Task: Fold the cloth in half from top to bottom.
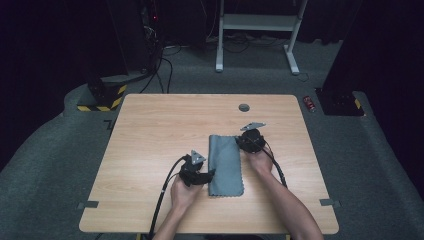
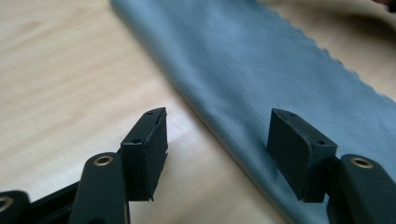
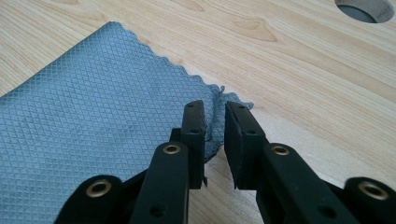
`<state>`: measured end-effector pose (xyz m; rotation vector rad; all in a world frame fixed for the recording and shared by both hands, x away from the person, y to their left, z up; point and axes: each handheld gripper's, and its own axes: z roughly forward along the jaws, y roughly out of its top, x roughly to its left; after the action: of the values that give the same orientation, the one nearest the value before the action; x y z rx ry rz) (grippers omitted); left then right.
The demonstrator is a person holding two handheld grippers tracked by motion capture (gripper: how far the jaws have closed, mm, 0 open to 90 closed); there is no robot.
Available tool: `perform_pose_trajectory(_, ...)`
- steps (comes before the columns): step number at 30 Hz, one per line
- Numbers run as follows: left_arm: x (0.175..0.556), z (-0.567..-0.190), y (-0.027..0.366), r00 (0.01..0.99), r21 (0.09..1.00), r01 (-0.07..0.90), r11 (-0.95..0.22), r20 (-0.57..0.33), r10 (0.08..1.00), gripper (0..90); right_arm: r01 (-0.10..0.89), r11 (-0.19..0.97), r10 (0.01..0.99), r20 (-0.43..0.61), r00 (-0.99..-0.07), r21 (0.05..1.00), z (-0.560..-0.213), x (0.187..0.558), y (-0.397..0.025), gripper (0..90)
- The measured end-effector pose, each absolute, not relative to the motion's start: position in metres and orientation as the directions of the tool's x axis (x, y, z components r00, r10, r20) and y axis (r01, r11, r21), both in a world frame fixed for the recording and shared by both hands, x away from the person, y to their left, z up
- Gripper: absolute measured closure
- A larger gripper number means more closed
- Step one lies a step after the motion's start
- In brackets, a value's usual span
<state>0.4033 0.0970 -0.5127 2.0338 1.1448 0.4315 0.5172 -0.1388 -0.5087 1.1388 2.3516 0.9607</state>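
Grey-blue and folded into a long strip, the cloth (image 1: 226,165) lies flat near the middle of the wooden table (image 1: 150,135), its scalloped edges showing at both short ends; the left gripper (image 1: 209,175) sits at the strip's left long edge near the person's end, its jaws spread wide, one over bare wood and the other over the fabric (image 2: 261,79), with the folded edge running between them; the right gripper (image 1: 239,142) is at the far right corner of the cloth (image 3: 93,121), its jaws drawn narrow with that corner pinched up between them; a round cable hole (image 1: 244,107) sits in the table beyond the cloth, well apart from it.
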Motion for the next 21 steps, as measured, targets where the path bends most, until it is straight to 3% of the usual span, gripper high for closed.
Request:
perform_pose_trajectory(12, 0.477, -0.506, 0.106, 0.428, 0.748, 0.635, -0.193, -0.133, 0.894, 39.5, 0.577, 0.423, 0.800, 0.010, -0.599, 0.699, -0.509, 0.517, -0.138, 69.7)
perform_pose_trajectory(21, 0.508, -0.510, 0.090, 0.406, 0.700, 0.671, -0.245, -0.070, 0.911, 38.8, 0.592, 0.391, 0.837, -0.004, -0.547, 0.705, -0.512, 0.522, -0.139, 64.1)
